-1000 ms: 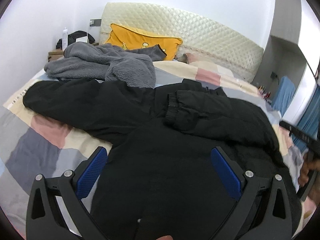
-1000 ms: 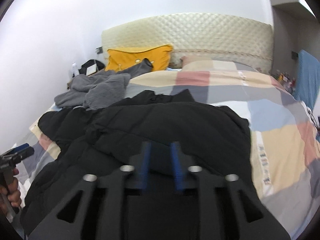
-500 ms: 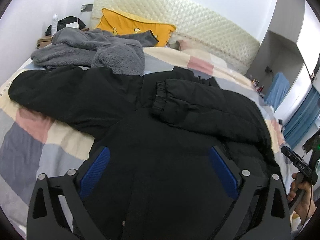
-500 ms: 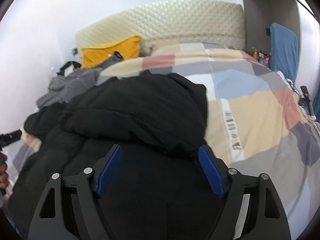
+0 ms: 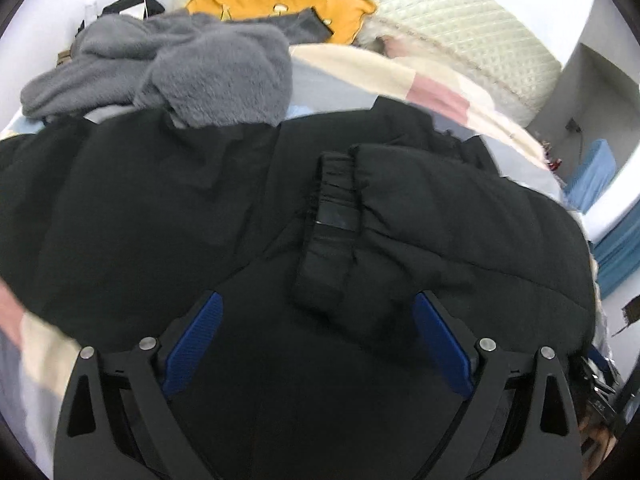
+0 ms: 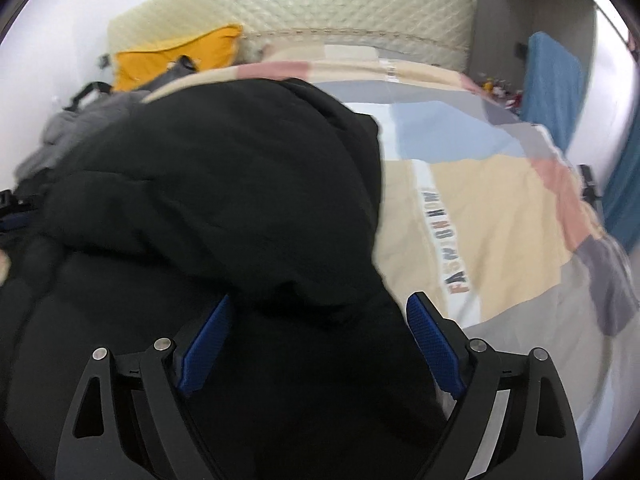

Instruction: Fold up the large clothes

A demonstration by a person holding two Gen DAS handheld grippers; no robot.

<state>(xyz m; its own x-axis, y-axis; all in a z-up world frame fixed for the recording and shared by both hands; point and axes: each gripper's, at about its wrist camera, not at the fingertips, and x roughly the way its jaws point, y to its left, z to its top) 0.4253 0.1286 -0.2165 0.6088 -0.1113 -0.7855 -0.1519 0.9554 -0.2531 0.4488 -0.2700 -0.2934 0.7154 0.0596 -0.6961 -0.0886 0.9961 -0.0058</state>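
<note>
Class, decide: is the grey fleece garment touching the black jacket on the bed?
Touching. The left wrist view shows the grey fleece garment overlapping the black jacket, with no gap.

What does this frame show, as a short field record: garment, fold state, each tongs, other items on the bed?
garment: black padded jacket spread on patchwork bedspread
fold state: one sleeve with elastic cuff folded across the body
left tongs: open, over jacket, holding nothing
right tongs: open, over jacket edge
other items: grey fleece garment, yellow pillow
</note>
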